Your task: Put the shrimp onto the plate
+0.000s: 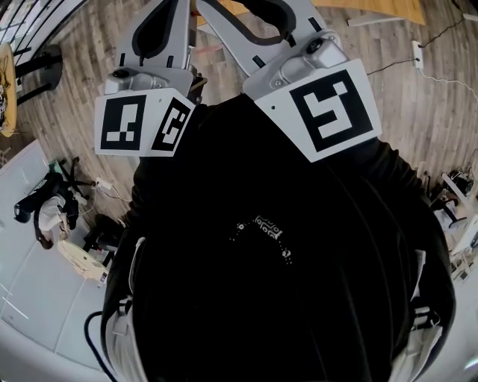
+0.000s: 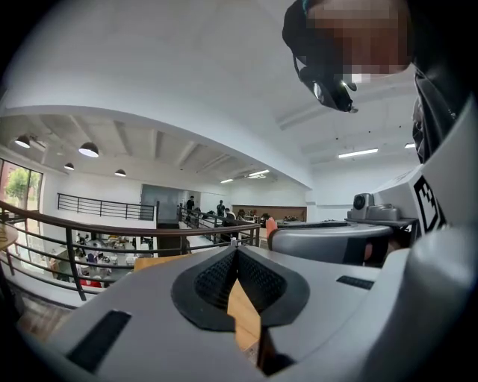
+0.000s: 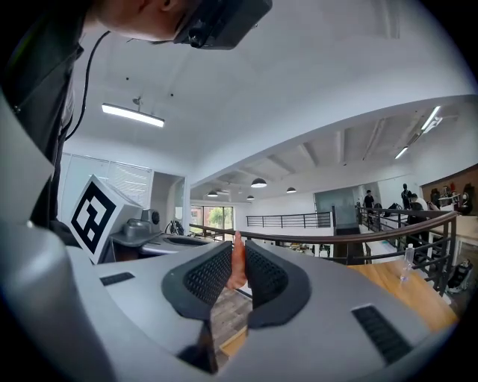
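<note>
Wood floor [image 1: 426,119] rings the person's black top [image 1: 284,261] from 9 to 3 o'clock, and both tools are held up against it. Beyond a balcony railing [image 3: 358,237] the hall is open. The right gripper [image 3: 237,257] pinches the orange shrimp [image 3: 237,272] upright, its tip poking out at 12 o'clock. The left gripper [image 2: 236,252] is closed tip to tip, with nothing between.

The grey two-jaw left gripper [image 1: 160,33] and the grey two-jaw right gripper [image 1: 261,22] are held side by side before the person's black-clothed torso [image 1: 284,261], above the brown wooden plank floor [image 1: 418,112]. The slim orange shrimp [image 3: 237,265] is lodged between the right gripper's jaws. A flat white table [image 1: 37,298] is seen at the lower left, and a black strapped headset [image 1: 45,198] is laid on it.
</note>
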Available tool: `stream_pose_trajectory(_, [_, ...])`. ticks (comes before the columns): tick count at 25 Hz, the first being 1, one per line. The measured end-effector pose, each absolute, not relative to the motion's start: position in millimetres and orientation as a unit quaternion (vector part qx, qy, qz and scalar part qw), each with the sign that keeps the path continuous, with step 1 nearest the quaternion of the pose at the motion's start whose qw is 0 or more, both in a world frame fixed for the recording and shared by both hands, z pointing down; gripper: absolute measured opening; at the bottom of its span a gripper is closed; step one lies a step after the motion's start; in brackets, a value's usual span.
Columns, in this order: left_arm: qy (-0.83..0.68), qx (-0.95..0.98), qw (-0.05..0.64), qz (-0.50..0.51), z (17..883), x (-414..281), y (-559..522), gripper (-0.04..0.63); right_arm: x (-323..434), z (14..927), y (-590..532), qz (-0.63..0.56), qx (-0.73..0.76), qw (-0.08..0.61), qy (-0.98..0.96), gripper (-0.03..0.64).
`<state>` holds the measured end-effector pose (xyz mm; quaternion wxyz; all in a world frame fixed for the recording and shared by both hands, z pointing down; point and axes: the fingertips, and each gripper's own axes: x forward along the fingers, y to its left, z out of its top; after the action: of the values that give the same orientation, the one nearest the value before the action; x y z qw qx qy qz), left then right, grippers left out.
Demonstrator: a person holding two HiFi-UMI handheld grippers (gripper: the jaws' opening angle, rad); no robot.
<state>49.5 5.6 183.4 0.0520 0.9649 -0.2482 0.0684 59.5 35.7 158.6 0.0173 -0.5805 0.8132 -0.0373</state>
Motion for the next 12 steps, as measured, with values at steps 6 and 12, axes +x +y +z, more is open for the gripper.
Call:
stream_pose_trajectory(6, [-0.247,0.965,0.047,0.073,185.6,71.3,-1.8,0.006,81.4,162.4,28.0,-0.037,-0.580,0.023,0.813,0.066])
stream_pose_trajectory(12, [-0.252,0.963,0.050,0.080,191.7,77.3,-1.7,0.006,88.4,174.6,26.2,-0.066,-0.570,0.026,0.819,0.065])
